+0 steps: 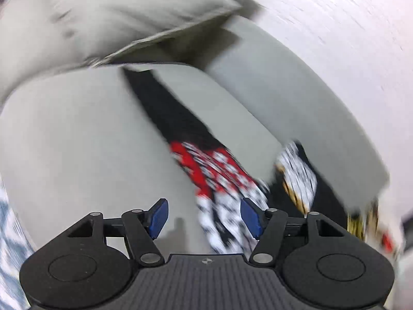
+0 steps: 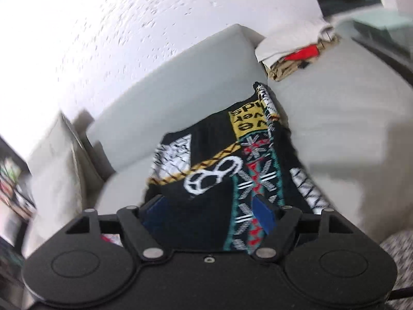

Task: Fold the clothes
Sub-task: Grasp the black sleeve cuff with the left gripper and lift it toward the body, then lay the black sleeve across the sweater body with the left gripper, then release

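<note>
garment (image 2: 219,170) black, patterned in white, yellow, teal and red, lying on a pale grey sofa (image 2: 180,77). in the right wrist view it spreads as a broad panel running away from the camera, long axis roughly up the frame toward the sofa back, far end tapering near the back cushion. near edge of the cloth passes under and between the right gripper (image 2: 214,215) fingers (image 2: 263,214); the gap between the blue pads is wide and cloth fills it, but whether any of it is pinched cannot be told: the left-hand pad is half hidden behind the dark fabric.

left gripper (image 1: 204,218) sits wide, pads well apart, nothing clamped. in its view the garment (image 1: 206,170) reads as a narrow strip running diagonally from the upper left down to the lower right, its checkered end crossing the gap nearer the right-hand finger (image 1: 250,218). seat cushion shows bare under the other finger. heavy motion blur in this view; heights off the seat cannot be told.

judgement: right gripper is the nearer to a usable hold, cloth edge already in its gap. the left needs the strip centred between its pads.

folded pile (image 2: 296,49) of white, tan and red cloth sits on the sofa, well apart from the garment, beyond its far end.
</note>
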